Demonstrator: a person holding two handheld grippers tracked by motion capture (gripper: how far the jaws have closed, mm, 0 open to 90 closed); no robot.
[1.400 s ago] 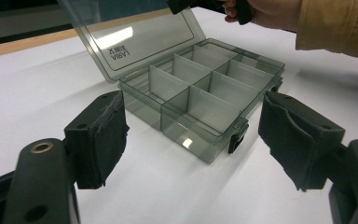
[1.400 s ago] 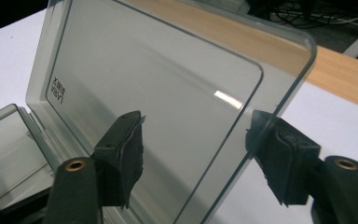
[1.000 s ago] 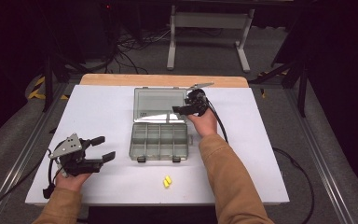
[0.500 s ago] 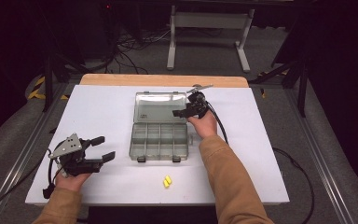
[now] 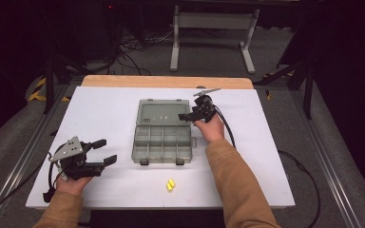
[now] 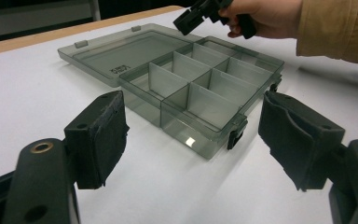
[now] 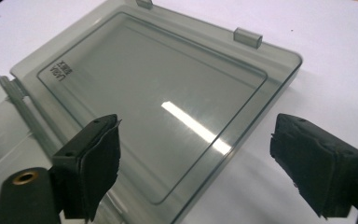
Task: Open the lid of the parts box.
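A grey see-through compartment box [image 5: 164, 140] stands open mid-table, its lid [image 5: 164, 113] lying flat behind the tray. My right gripper [image 5: 186, 116] hovers at the lid's right edge. Its jaws have just been opening and hold nothing; in the right gripper view [image 7: 196, 163] the lid [image 7: 158, 93] lies beneath them. My left gripper [image 5: 103, 153] rests open at the front left, pointed at the box. Its jaws [image 6: 191, 140] frame the box's near corner [image 6: 200, 102] from a distance, with the right gripper [image 6: 200, 14] beyond. The compartments look empty.
Two small yellow pieces [image 5: 170, 185] lie on the white table top [image 5: 266, 156] in front of the box. A wooden strip [image 5: 166, 81] runs along the far edge. Cables trail from both grippers, and metal rails flank the table.
The lid, earlier tilted with a bright glare across it, now lies flat. The right gripper's jaws have spread off it. The left gripper has not moved.
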